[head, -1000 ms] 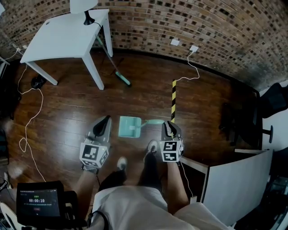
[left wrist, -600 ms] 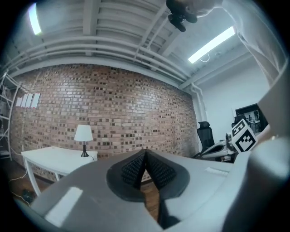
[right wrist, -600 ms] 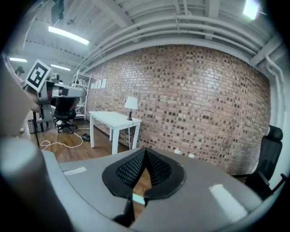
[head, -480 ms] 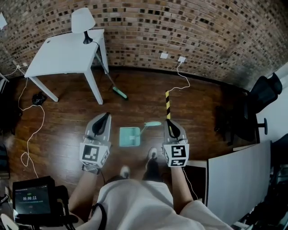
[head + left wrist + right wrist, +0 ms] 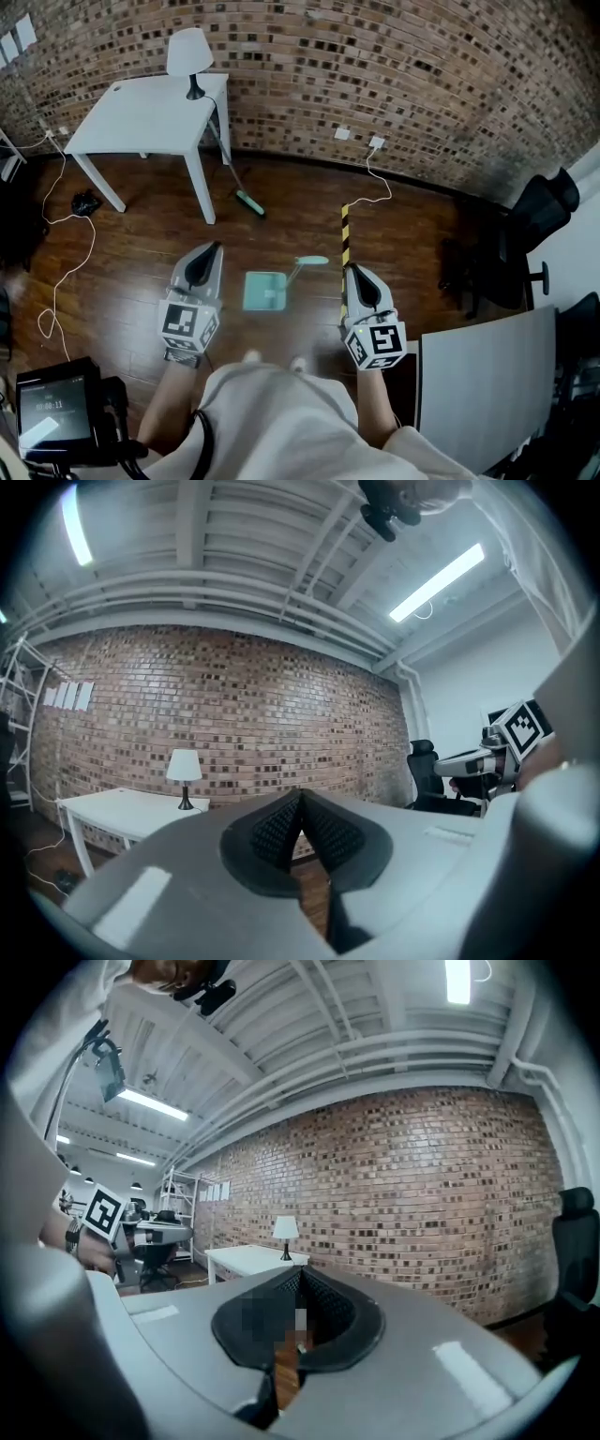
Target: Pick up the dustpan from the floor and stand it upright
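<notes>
Both grippers are clenched on nothing, left gripper (image 5: 209, 250) and right gripper (image 5: 352, 273) flanking the dustpan (image 5: 264, 292), which lies apparently flat on the floor (image 5: 131, 246) at frame centre, its handle (image 5: 307, 262) slanting upper right, nearer the right gripper.

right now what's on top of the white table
A white-shaded lamp stands at the far right corner of the white table. Its base hides a small patch of the top.

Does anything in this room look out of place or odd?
The teal dustpan lies in the middle of the wooden floor, apart from the broom leaning by the white table. A white cable trails loose across the floor.
</notes>
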Motion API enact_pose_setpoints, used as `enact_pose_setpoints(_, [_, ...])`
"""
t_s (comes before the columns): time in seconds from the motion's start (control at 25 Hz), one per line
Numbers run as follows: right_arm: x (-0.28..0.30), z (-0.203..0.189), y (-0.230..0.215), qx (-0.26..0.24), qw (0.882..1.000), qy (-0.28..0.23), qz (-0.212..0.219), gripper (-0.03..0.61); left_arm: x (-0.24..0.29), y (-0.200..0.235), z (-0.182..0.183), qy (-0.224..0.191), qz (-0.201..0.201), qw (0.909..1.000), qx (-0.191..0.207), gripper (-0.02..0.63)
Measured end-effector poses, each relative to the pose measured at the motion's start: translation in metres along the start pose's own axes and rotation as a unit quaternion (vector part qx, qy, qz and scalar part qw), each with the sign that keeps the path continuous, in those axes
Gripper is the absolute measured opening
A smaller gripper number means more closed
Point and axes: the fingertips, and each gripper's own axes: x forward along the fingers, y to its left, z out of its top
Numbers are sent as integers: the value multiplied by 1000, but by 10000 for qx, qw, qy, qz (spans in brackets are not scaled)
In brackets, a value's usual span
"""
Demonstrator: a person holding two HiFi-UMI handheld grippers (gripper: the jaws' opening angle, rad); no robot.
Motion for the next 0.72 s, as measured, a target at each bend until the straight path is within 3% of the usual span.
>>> enact_pose_setpoints(0.36, [-28, 1, -13, 327, 9993, -173, -96, 12, 1, -64, 0, -86, -492, 9987, -82, 2])
enact_pose_setpoints(0.6, [-34, -3, -4, 234, 9995, -159, -138, 12, -15, -56, -3, -43, -531, 9985, -157, 2])
enact_pose_setpoints(0.72, [-32, 2, 4, 514, 9981, -293, -150, 12, -27, -50, -9, -34, -656, 9976, -234, 2])
